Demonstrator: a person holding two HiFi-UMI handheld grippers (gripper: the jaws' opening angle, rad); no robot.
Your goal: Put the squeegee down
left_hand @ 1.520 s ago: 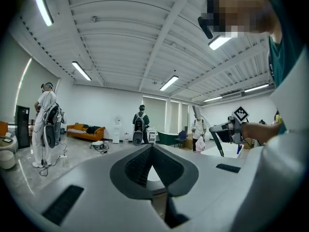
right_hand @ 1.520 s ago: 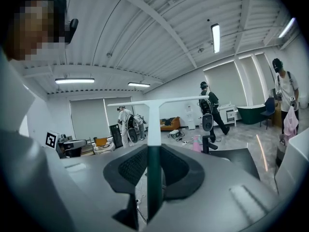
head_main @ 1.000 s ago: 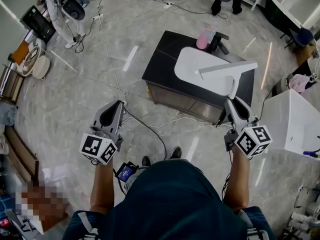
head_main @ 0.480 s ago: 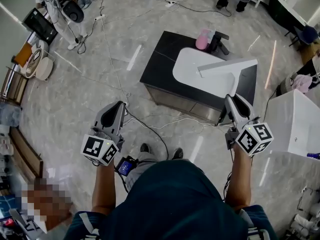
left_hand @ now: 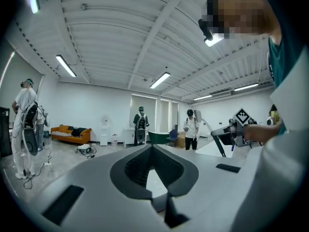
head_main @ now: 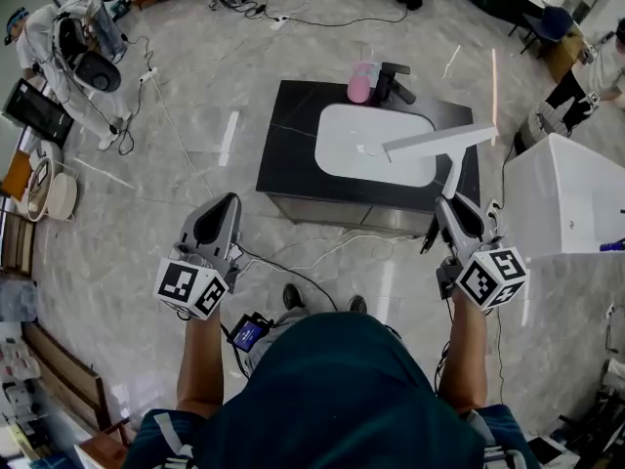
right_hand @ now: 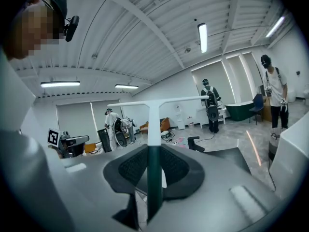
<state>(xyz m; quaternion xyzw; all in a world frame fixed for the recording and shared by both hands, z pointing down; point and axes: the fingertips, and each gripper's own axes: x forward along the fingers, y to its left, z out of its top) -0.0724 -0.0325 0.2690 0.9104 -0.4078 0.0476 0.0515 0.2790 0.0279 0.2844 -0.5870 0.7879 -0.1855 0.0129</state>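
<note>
The squeegee [head_main: 437,141] is white and T-shaped, and its blade hangs over the right end of the white sink [head_main: 352,149]. My right gripper [head_main: 455,206] is shut on its handle, in front of the black counter [head_main: 288,135]. In the right gripper view the dark green handle [right_hand: 153,178] runs up between the jaws to the white blade [right_hand: 159,102]. My left gripper [head_main: 217,218] is held over the floor to the left of the counter. Its jaws [left_hand: 153,149] are shut with nothing between them.
A pink bottle [head_main: 360,83] and a black faucet [head_main: 393,81] stand at the back of the counter. A white tub [head_main: 566,198] is close on the right. Cables [head_main: 322,247] lie on the floor before the counter. A person [head_main: 83,47] stands far left.
The view has swung, so the counter now sits more centrally ahead and the left gripper is nearer to it. The squeegee stays in my right gripper.
</note>
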